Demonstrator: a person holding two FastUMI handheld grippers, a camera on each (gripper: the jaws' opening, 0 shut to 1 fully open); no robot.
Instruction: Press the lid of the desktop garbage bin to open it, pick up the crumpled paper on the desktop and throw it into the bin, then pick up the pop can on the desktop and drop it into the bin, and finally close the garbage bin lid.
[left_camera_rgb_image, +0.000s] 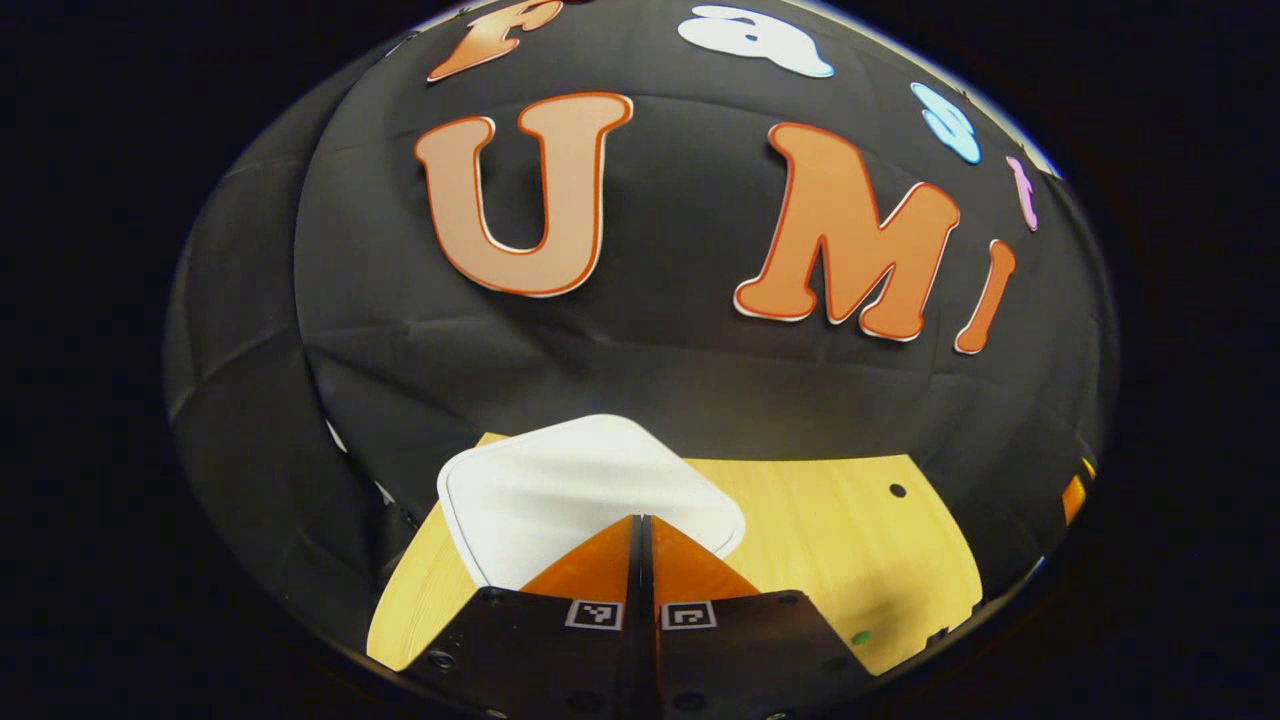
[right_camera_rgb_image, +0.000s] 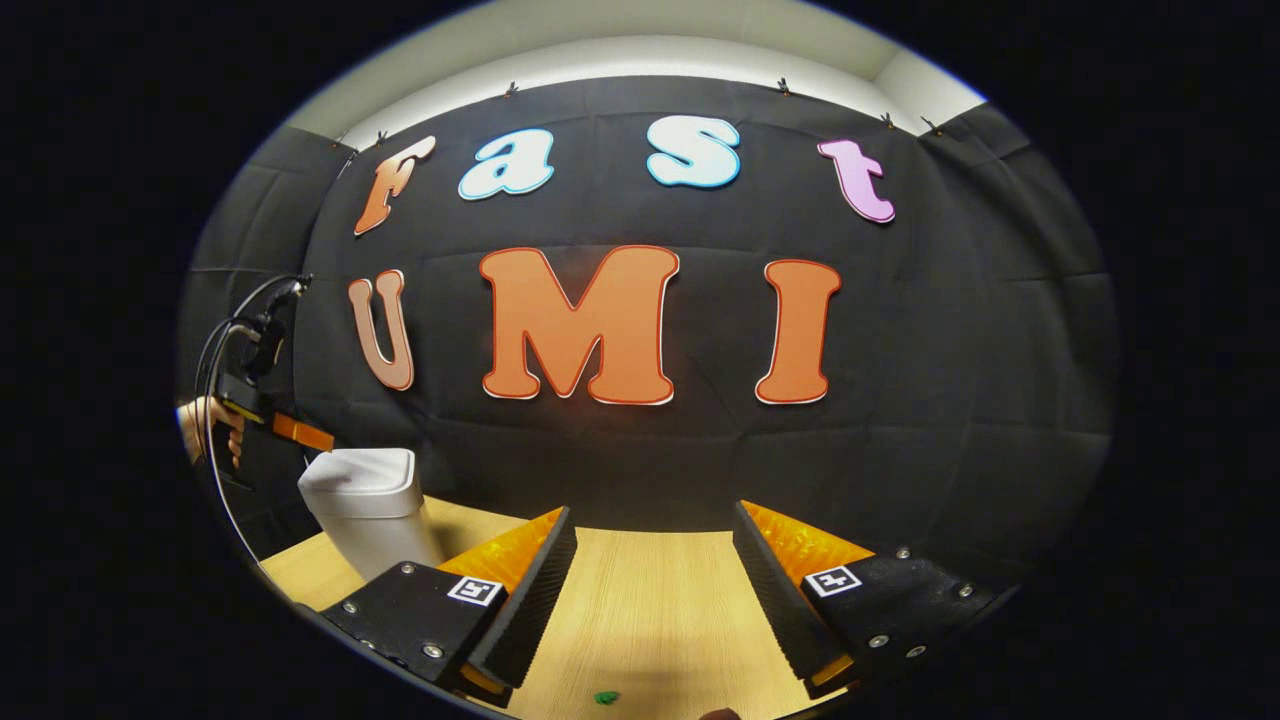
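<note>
White plastic desktop bin with a rounded-square lid (left_camera_rgb_image: 590, 490) stands near the left rear corner of the pale wooden tabletop (left_camera_rgb_image: 850, 530), lid down and flush as seen in the right gripper view (right_camera_rgb_image: 365, 470). Left gripper (left_camera_rgb_image: 642, 530) hangs just over the lid's near edge, its two fingers brought together with nothing between them; whether the tips touch the lid I cannot tell. From the right gripper view the same tool (right_camera_rgb_image: 300, 432) shows above the bin's left top edge, held by a hand (right_camera_rgb_image: 205, 425) with a cable looping up behind. Right gripper (right_camera_rgb_image: 650, 590) sits low over the middle of the tabletop, fingers well apart, nothing in them, bare wood between. Crumpled paper and pop can: not located in either view; a small green speck (right_camera_rgb_image: 605, 697) lies on the wood near the front edge. Judgement: the step in hand is a press on the lid, but a closed lid under closed fingers fits two stages alike, the opening press with rubbish waiting somewhere on the table, or the closing press with paper and can already inside. The pictures do not settle which, so no next move can be fixed beyond the lid contact itself.
</note>
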